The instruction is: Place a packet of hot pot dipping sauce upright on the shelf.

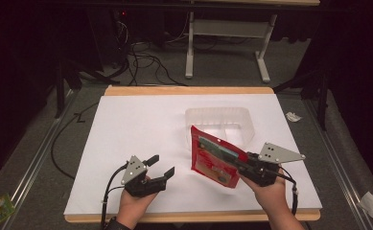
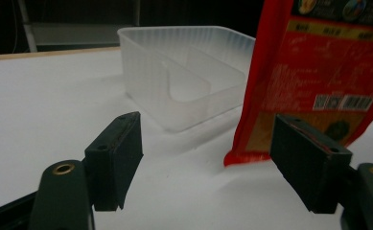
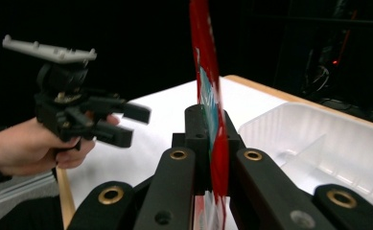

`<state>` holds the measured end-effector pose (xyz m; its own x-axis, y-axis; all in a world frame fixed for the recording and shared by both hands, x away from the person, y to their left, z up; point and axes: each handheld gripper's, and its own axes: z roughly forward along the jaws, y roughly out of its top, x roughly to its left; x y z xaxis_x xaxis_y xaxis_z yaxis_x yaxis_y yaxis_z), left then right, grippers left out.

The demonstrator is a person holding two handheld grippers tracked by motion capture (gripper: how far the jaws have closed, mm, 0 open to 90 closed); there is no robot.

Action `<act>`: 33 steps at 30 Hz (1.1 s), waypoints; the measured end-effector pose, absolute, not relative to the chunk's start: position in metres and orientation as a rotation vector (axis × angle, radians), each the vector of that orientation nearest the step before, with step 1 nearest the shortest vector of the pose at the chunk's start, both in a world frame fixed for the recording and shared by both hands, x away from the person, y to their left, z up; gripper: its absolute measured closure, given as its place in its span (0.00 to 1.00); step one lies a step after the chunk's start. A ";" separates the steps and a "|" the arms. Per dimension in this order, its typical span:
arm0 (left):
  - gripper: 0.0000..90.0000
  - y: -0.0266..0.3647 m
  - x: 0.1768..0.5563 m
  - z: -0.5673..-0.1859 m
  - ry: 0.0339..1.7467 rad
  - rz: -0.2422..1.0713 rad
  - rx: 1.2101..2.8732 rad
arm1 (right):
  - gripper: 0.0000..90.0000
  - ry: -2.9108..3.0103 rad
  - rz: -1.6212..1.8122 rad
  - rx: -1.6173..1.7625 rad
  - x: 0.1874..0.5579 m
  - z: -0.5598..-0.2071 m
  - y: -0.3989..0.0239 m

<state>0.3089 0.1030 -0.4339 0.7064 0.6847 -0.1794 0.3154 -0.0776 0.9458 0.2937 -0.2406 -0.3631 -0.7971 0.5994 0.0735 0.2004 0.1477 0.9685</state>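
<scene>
- The jaws of the right gripper (image 1: 245, 165) are clenched on the lower edge of a flat red plastic snack packet (image 1: 215, 157); in the right gripper view the packet (image 3: 209, 96) stands edge-on between the two black jaws, pinched tight.
- The jaws of the left gripper (image 1: 161, 165) are released and stand apart with nothing between them; in the left gripper view only bare white surface lies in the gap.
- The red packet is held upright above the white surface (image 1: 136, 124), right of centre, with its printed face turned toward the left gripper.
- In the left gripper view the packet (image 2: 318, 72) shows a yellow band and a barcode patch, and its bottom corner sits close to the surface.
- A clear ribbed plastic tub with an inner divider (image 1: 220, 123) stands on the surface just behind the packet; whether the two touch cannot be told.
- The left gripper, held by a hand (image 1: 134, 206), is near the front edge of the surface, well apart from the packet.
- The right hand (image 1: 270, 191) grips its tool near the front right.
- The white surface lies on a wooden tabletop (image 1: 189, 90) over a grey floor.
</scene>
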 end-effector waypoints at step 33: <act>0.93 0.071 0.312 -0.429 0.758 0.228 1.663 | 0.98 2.184 1.776 0.773 0.295 -0.383 -0.222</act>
